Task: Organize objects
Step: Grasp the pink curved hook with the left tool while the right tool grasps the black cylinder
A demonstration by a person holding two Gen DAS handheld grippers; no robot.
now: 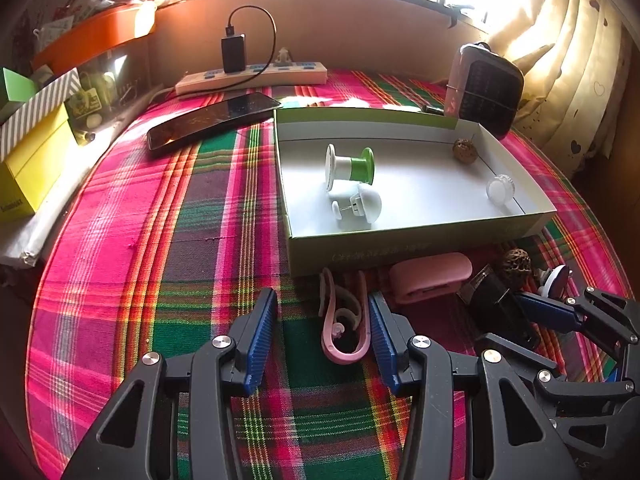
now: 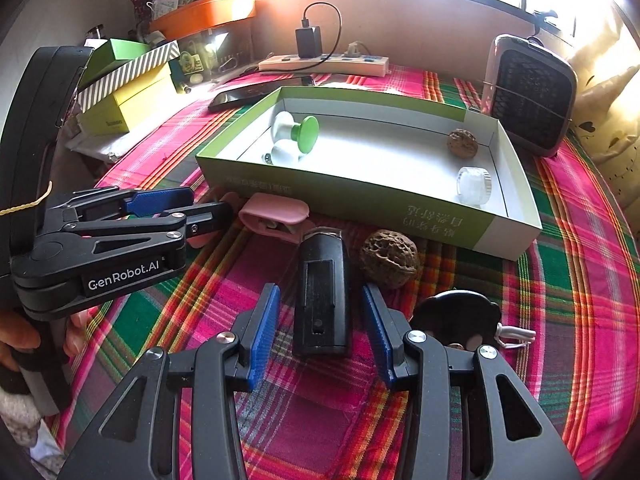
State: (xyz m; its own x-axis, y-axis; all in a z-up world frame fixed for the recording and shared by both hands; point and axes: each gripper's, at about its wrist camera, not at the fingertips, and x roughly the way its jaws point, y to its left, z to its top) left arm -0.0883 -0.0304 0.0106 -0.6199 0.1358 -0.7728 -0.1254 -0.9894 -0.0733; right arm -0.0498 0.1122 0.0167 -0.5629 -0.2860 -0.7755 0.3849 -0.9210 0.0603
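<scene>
The right gripper stands released — a black clip lies between its fingers, untouched. The left gripper is also released; the pink earhook sits at three o'clock, against its right finger.

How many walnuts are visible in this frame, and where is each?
2. One walnut lies inside the open box, near its far right corner. The other walnut sits on the plaid cloth just outside the box's near wall, beside the black device. None appear hidden.
</scene>
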